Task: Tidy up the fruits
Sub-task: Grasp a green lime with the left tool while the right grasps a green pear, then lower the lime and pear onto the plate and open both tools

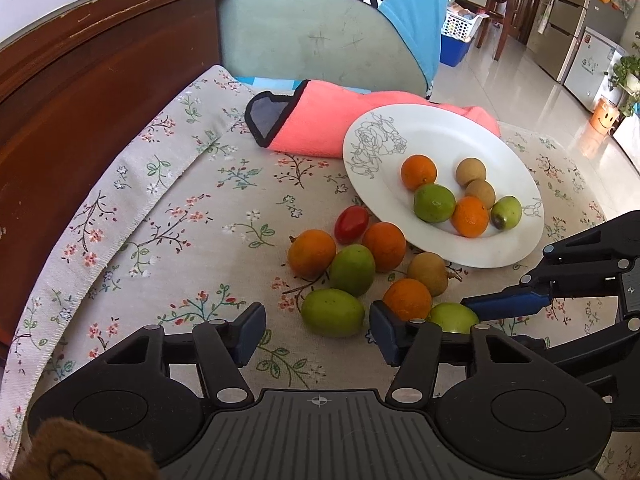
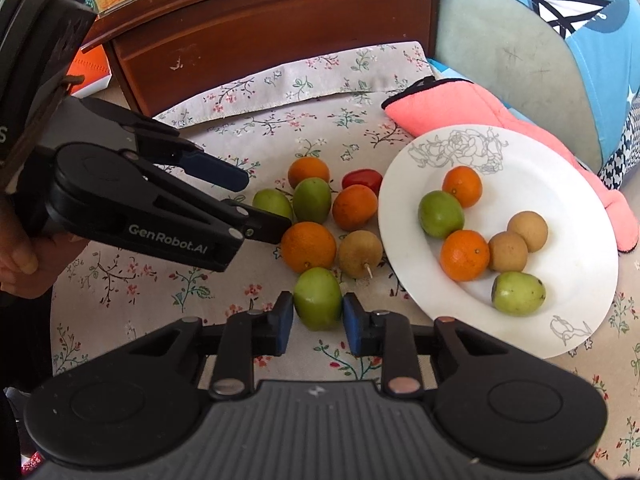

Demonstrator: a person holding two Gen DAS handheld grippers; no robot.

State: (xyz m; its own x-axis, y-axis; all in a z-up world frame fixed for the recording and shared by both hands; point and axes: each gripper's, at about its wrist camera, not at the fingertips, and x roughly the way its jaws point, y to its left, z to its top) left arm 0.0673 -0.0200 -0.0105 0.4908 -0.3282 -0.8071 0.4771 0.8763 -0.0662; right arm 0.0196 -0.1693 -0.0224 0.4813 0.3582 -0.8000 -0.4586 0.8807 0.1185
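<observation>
The right gripper is clamped on a green fruit that lies on the floral tablecloth, its two blue pads pressing the fruit's sides; this fruit is the nearest of the loose cluster, just beside the near-left rim of the white plate. The left gripper hangs over the cloth with its fingers partly apart and nothing between the pads; another green fruit lies just beyond the gap, not touched by either pad. In the right wrist view the left gripper comes in from the left edge, held by a hand, its tips over the left side of the cluster. The loose fruits sit together near the middle of the cloth, to the left of the plate: three oranges, at and, a third green fruit, a brown longan with a short stem, and a red cherry tomato close to the plate's rim. On the plate, which bears a grey rose outline, lie two oranges and, two green fruits and, and two brown longans and, gathered toward its near side. A pink towel lies along the far edge of the cloth, its end tucked under the plate's far rim. Behind the cloth's far-left edge stands a dark wooden cabinet.
</observation>
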